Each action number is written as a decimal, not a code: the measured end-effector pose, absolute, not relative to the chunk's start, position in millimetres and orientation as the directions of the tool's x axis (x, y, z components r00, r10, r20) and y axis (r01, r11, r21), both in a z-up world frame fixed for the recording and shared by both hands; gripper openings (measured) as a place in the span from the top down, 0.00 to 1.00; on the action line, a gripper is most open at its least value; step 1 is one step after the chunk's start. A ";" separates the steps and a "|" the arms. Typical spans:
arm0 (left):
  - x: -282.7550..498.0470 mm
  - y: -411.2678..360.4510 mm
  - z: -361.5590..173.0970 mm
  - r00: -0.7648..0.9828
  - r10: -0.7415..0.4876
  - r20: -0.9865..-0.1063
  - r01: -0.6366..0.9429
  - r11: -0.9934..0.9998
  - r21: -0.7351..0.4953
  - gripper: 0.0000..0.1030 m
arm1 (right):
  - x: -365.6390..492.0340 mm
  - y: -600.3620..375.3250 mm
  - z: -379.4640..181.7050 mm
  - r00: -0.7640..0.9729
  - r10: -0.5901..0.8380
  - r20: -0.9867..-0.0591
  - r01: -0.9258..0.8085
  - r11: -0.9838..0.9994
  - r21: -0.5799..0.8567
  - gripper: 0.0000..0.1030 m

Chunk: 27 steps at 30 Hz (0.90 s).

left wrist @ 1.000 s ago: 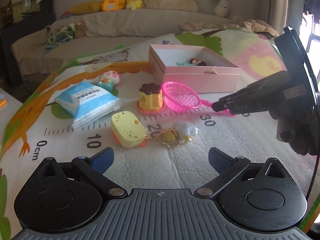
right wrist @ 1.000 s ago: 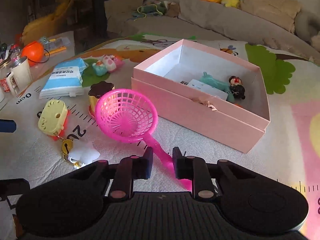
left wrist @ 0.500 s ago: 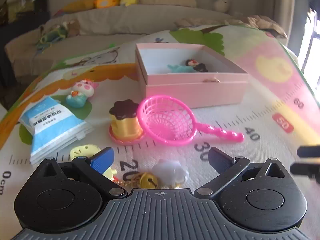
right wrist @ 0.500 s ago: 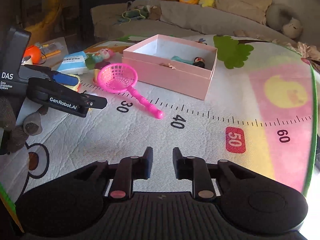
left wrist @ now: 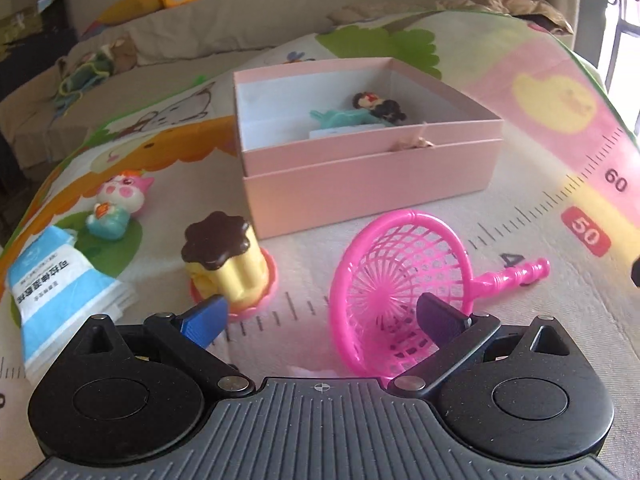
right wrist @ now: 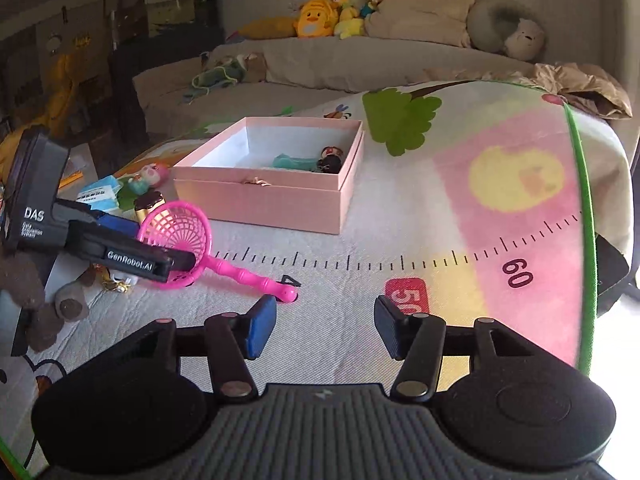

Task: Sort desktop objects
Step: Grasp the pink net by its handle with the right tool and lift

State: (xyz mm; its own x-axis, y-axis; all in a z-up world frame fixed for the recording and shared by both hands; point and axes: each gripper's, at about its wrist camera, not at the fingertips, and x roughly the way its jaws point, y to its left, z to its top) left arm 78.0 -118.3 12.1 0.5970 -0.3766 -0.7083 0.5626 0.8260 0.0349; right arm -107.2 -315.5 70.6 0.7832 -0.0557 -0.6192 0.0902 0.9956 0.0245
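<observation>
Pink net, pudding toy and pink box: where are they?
pink net [left wrist: 400, 280], left wrist view, mesh centre
pudding toy [left wrist: 216, 238], left wrist view, brown top
pink box [right wrist: 260, 196], right wrist view, front wall

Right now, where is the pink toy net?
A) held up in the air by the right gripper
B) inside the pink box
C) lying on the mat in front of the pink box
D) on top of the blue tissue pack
C: the pink toy net lies on the mat in front of the pink box, and the open right gripper holds nothing.
</observation>
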 end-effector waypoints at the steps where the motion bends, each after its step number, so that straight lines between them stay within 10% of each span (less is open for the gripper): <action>1: 72.7 -122.0 11.9 0.589 -0.397 -0.704 0.587 0.808 0.036 0.00 | -105.9 -319.2 70.9 0.782 -0.061 -0.620 0.100 0.995 0.028 0.45; 10: 11.0 -116.2 20.1 0.397 -0.597 -0.697 0.794 0.604 -0.065 0.00 | -92.3 -315.4 84.6 0.801 -0.026 -0.598 0.036 0.999 0.004 0.16; 27: 23.8 -33.5 29.9 0.553 -0.499 -0.667 0.621 0.781 -0.068 0.00 | -1.3 -281.7 57.5 0.688 0.217 -0.692 -0.216 0.972 0.091 0.15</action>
State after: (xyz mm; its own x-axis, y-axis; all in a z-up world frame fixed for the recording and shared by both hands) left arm 23.8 -33.5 29.9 0.5531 -0.4987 -0.6673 0.6214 0.7805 -0.0683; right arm -1.3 -281.7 57.5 0.6882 0.2175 -0.6921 -0.2160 0.9722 0.0907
